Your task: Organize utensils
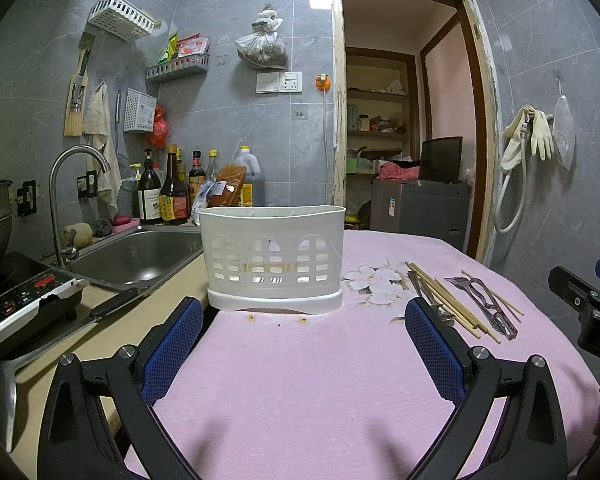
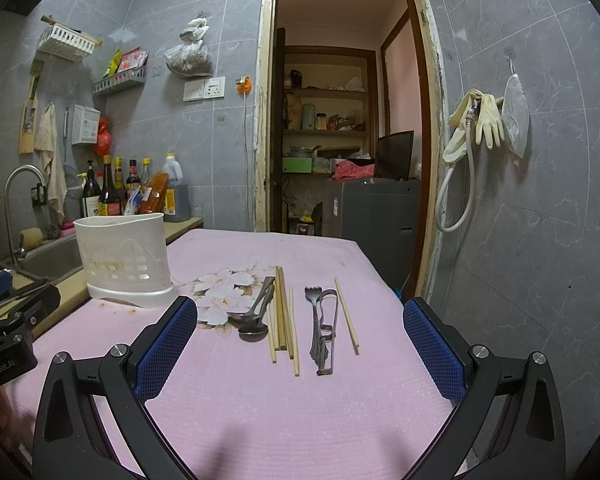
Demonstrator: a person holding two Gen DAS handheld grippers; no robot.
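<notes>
A white slotted utensil holder (image 1: 274, 258) (image 2: 124, 260) stands upright on the pink cloth (image 1: 300, 380) (image 2: 260, 400). Right of it lie loose utensils: two metal spoons (image 2: 256, 316), several wooden chopsticks (image 2: 284, 316) (image 1: 448, 300), a metal fork (image 2: 313, 320) with tongs (image 2: 327, 332) (image 1: 488, 306) beside it, and one lone chopstick (image 2: 346, 316). My left gripper (image 1: 304, 320) hovers open just in front of the holder, nothing between its fingers. My right gripper (image 2: 300, 320) is open too, low over the cloth, with the utensils lying ahead between its blue pads.
A steel sink (image 1: 140, 256) with a tap, sauce bottles (image 1: 172, 196), an induction cooker (image 1: 20, 300) and a knife (image 1: 112, 304) sit left of the cloth. An open doorway (image 2: 340, 120) lies behind; gloves and a hose (image 2: 472, 132) hang on the right wall.
</notes>
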